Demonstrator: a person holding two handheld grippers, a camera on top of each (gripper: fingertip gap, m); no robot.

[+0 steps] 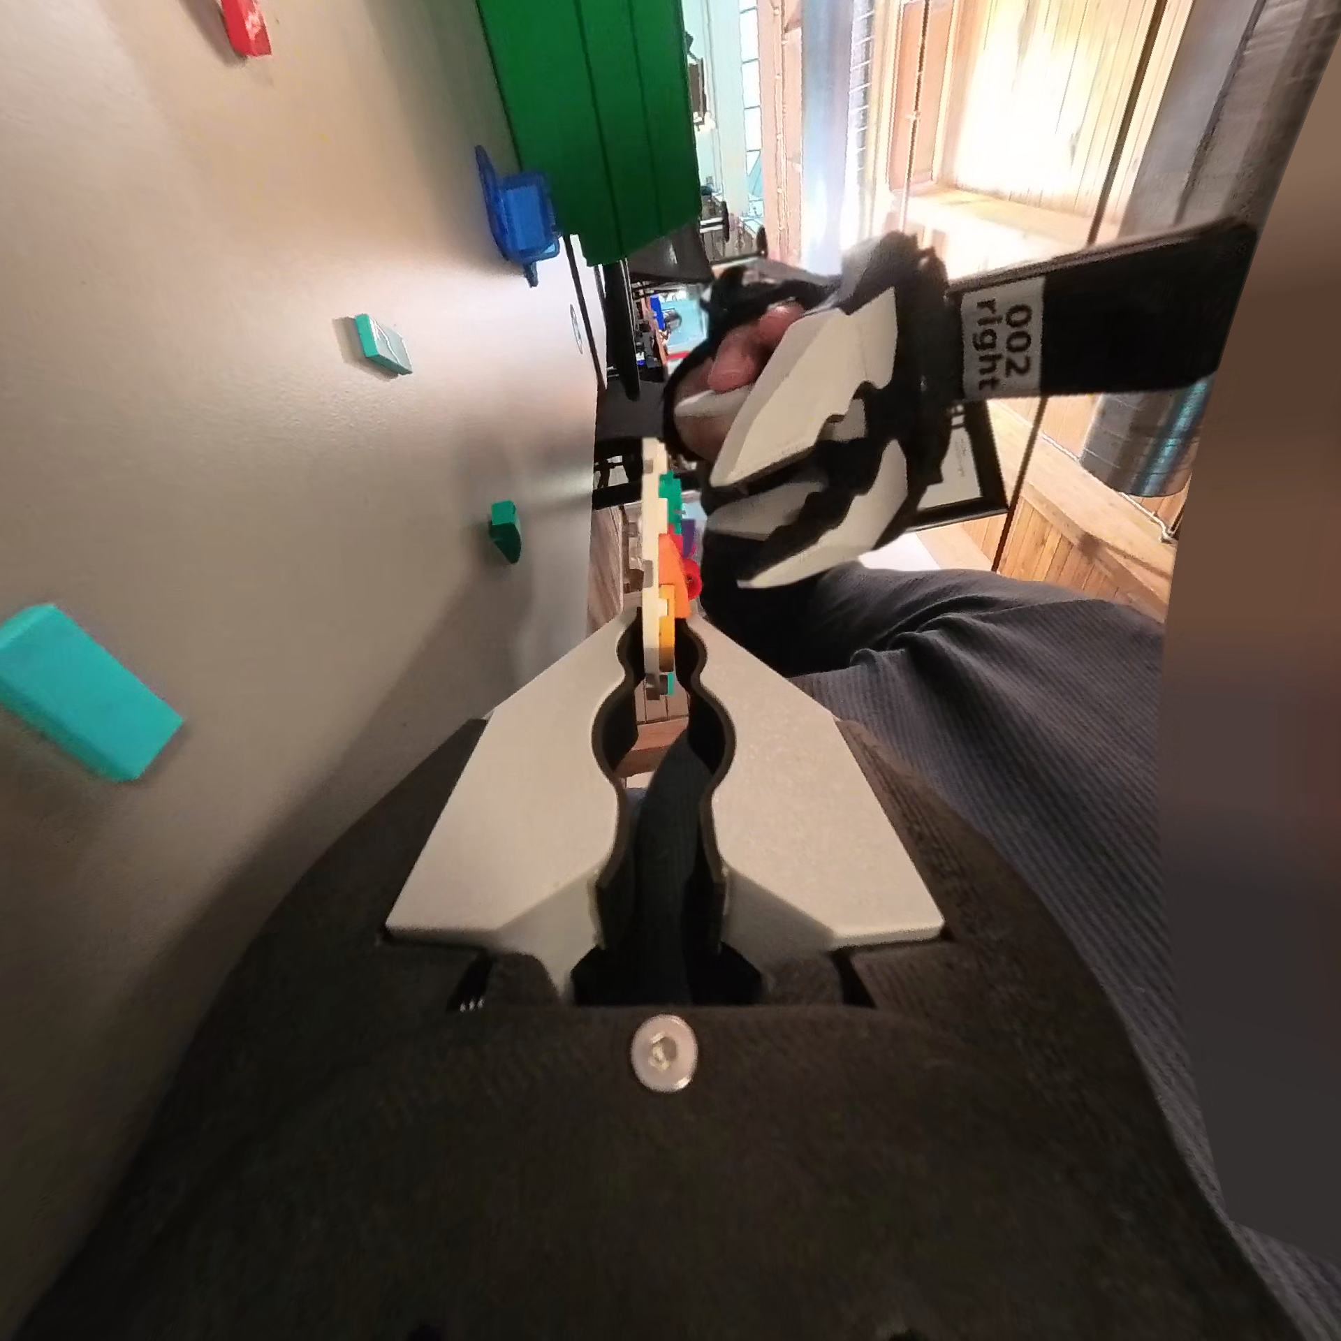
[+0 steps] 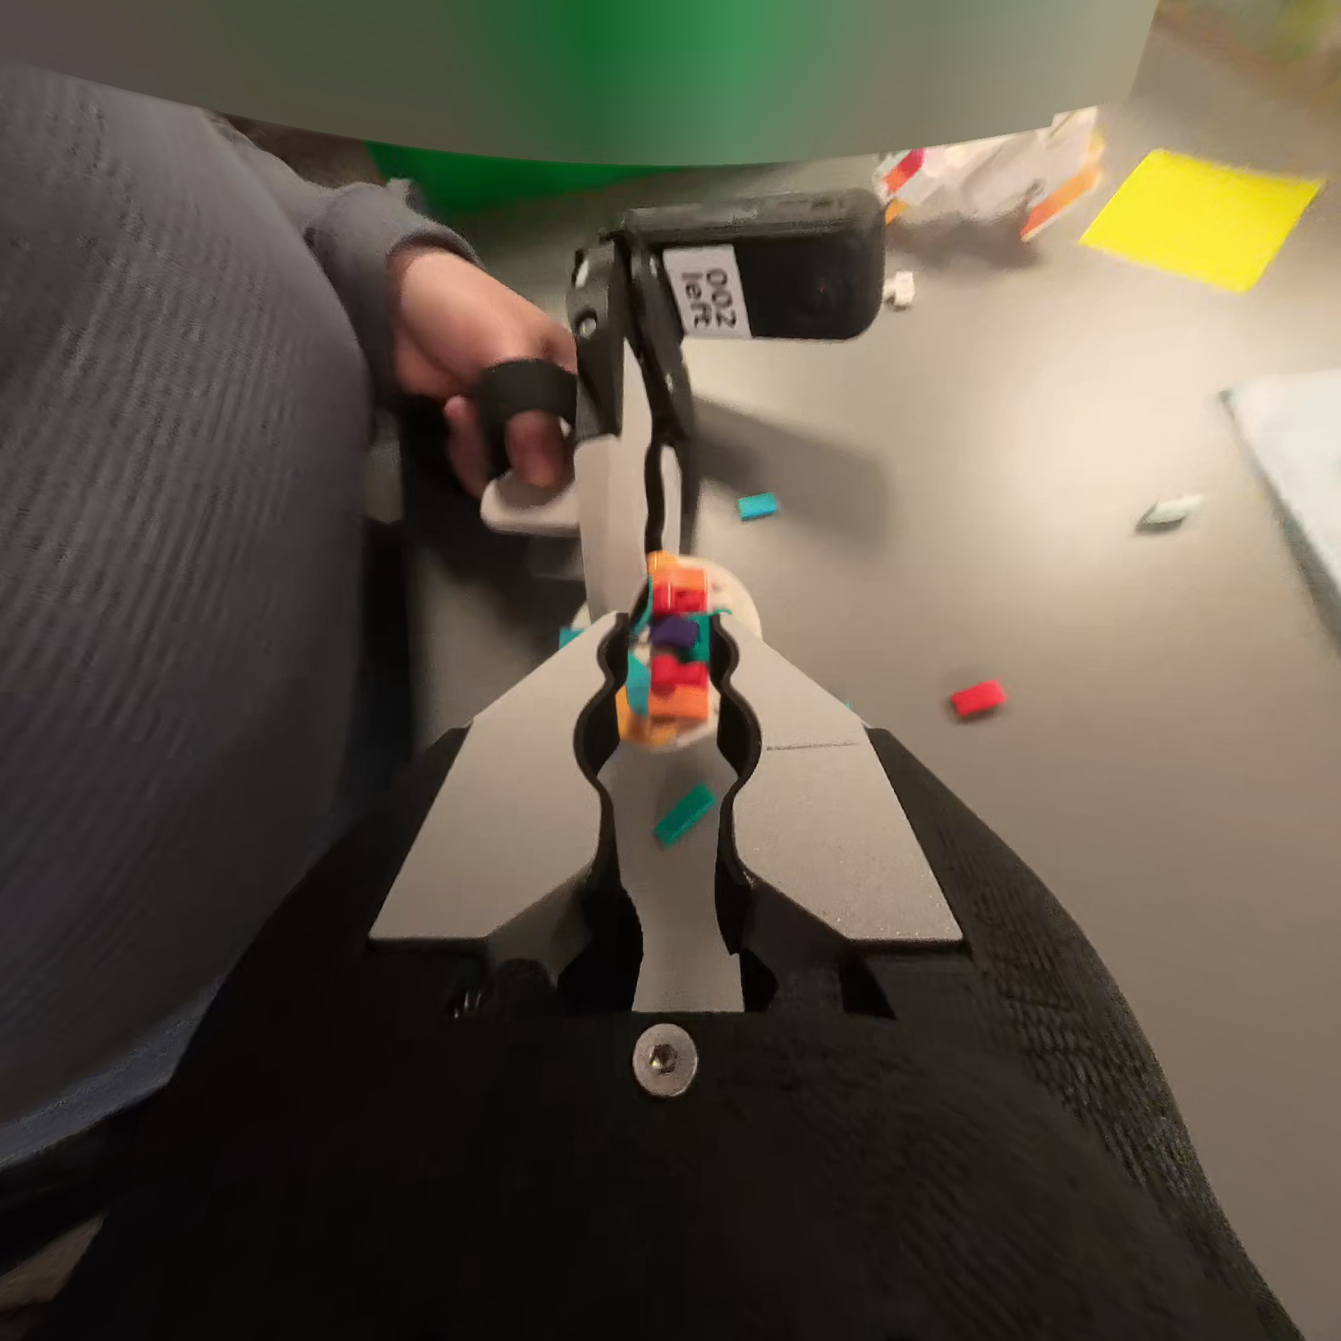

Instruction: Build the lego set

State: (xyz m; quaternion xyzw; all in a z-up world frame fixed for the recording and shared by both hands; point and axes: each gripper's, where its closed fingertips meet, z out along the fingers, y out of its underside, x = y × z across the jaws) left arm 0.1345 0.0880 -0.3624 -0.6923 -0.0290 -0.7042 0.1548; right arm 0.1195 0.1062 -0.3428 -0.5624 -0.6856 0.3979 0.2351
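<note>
While the left gripper (image 1: 662,638) is pinching the white round plate of the lego build (image 1: 664,559) edge-on at its tips, the right gripper (image 2: 671,638) is standing parted around the coloured bricks. Loose teal brick (image 2: 684,814) is lying at 6 o'clock of the build, red brick (image 2: 978,698) at 3 o'clock.

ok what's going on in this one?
A person is building a lego model with two handheld tools. The left tool is clamped on the edge of the model's white round plate, holding it up off the table. The right tool sits around the coloured bricks on top, jaws close beside them; contact isn't clear. Loose pieces lie on the table: a teal brick, a red brick.
</note>
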